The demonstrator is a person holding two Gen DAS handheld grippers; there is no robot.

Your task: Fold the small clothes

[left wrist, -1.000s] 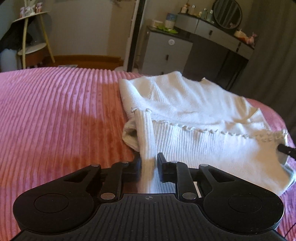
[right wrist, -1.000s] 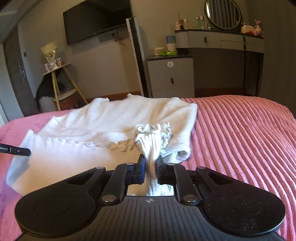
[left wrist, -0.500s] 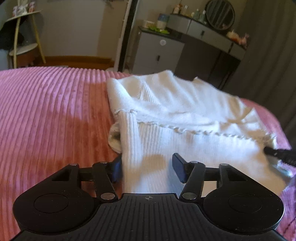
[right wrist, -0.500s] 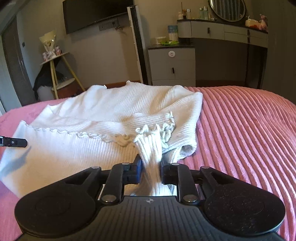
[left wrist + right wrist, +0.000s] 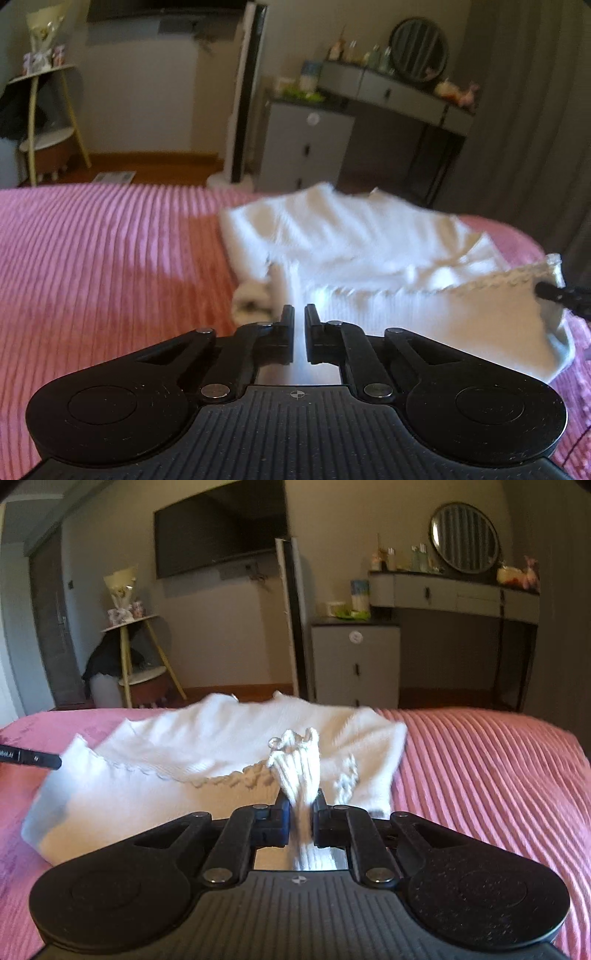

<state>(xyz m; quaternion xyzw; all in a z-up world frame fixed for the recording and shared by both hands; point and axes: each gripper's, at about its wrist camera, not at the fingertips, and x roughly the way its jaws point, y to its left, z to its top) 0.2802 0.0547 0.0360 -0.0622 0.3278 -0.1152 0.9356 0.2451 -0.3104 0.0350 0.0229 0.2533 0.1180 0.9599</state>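
Left wrist view: the left gripper (image 5: 299, 316) pinches the near left edge of the white knit garment (image 5: 388, 254), its jaws almost together on the fabric. The garment lies on the pink ribbed bedspread (image 5: 103, 266). At the garment's right edge the right gripper (image 5: 300, 805) clamps a bunched, frilled fold (image 5: 295, 764), which stands up above the rest of the garment.
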